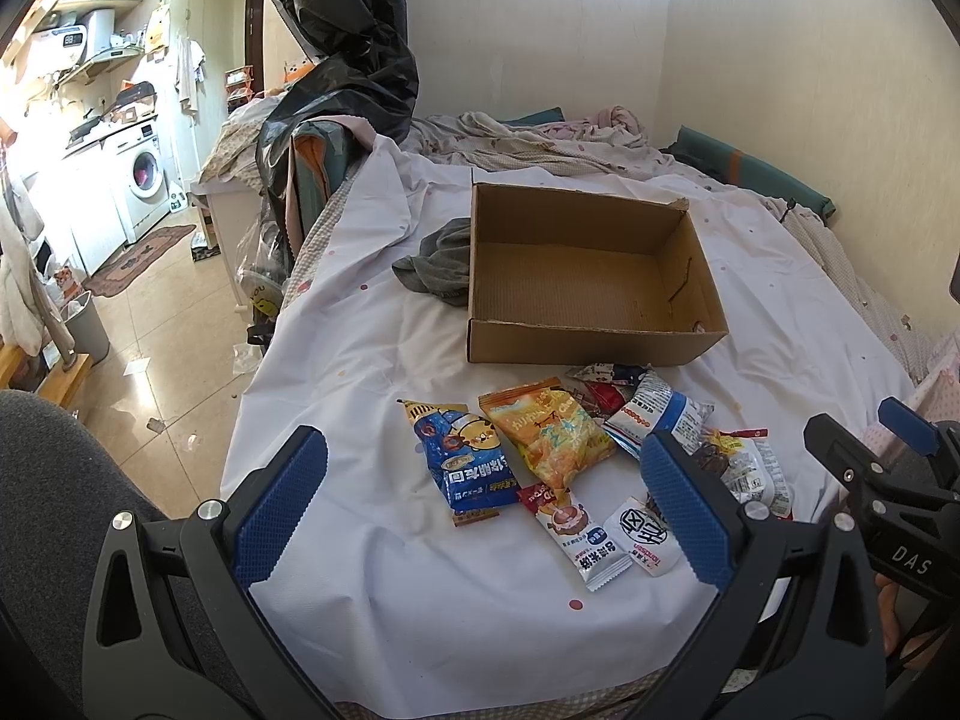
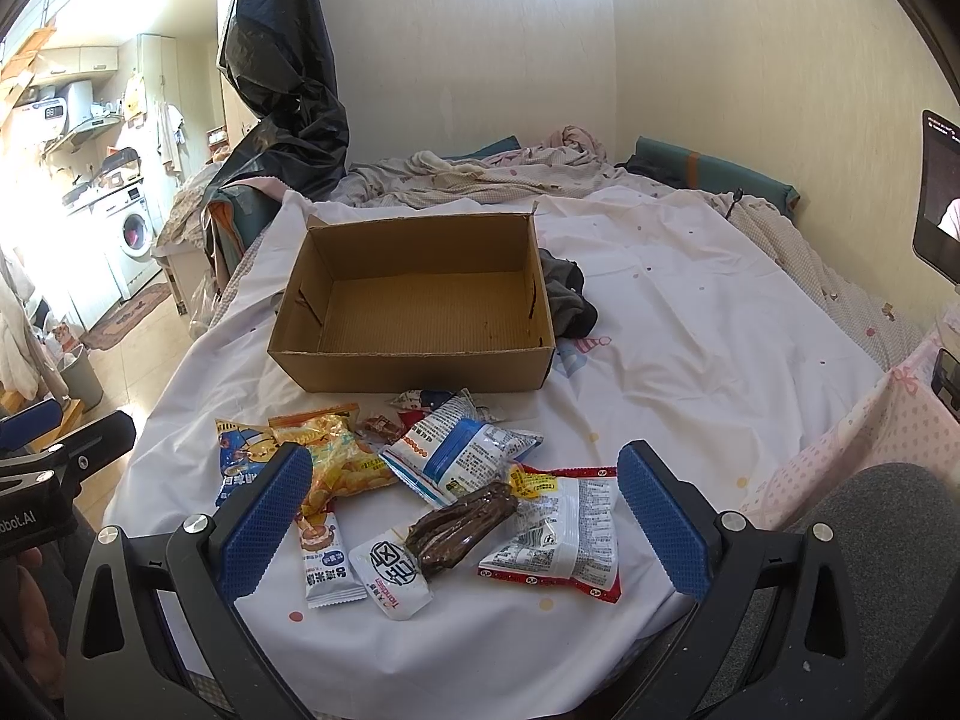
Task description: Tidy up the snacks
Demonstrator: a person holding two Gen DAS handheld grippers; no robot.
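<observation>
1. Looks like the very start imo: cardboard box (image 2: pixel 414 300) sits on the white sheet (image 2: pixel 690 300) w/ nothing in it, and all the snacks are in a loose pile just in front of its near wall.
2. Left gripper (image 1: pixel 483 495) is spread wide, nothing between the pads, hovering above the blue bag (image 1: pixel 465 456) and orange chip bag (image 1: pixel 549 435). Right gripper (image 2: pixel 465 516) same deal, wide open and empty, over the brown sausage pack (image 2: pixel 462 519) and the red-edged white pack (image 2: pixel 558 534).
3. Next move prob: drop onto one pack, pinch it, lift over the box wall. Packs overlap (sausage lies on the red-edged one, blue-white bag (image 2: pixel 459 456) lies over others), so pick a top one or 2 come up together.
4. Other stuff: grey cloth (image 2: pixel 567 300) touching the box side, black plastic bag (image 2: pixel 282 90) behind, rumpled bedding further back. None of it is btw grippers and box.
5. Soft sheet = packs may slide when pinched.
</observation>
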